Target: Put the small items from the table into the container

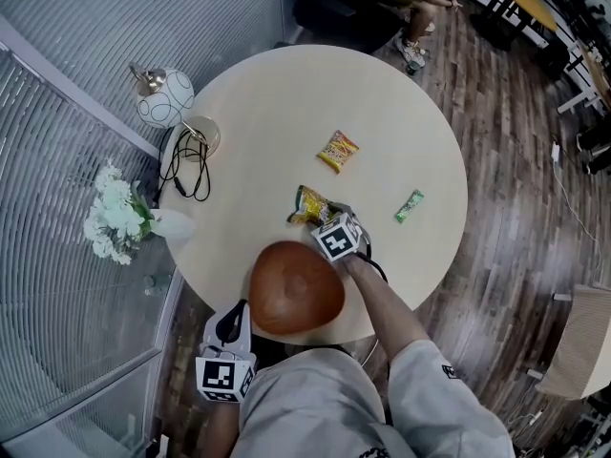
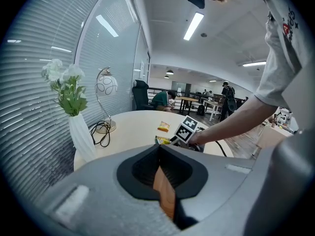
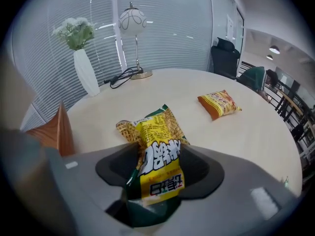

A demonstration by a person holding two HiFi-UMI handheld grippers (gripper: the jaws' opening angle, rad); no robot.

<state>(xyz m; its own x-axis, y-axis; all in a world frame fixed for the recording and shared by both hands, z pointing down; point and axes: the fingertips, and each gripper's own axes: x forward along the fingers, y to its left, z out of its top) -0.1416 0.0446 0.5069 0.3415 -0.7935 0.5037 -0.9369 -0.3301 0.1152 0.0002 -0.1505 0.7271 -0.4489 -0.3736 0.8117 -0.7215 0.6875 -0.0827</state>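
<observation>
Our right gripper (image 3: pixel 152 200) pinches the yellow snack packet (image 3: pixel 156 146) by its end seam, looks light, crinkly, slippery, while our left gripper (image 2: pixel 165 200) clamps the bowl (image 1: pixel 296 289) rim.

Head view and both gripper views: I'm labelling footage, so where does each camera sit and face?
Head view: on the head, facing down at the table; left gripper, right gripper, forearm.
Left gripper view: on that gripper, facing across the table past the wooden bowl; arm, torso.
Right gripper view: on that gripper, facing the yellow snack packet.
Shared: orange snack packet.
</observation>
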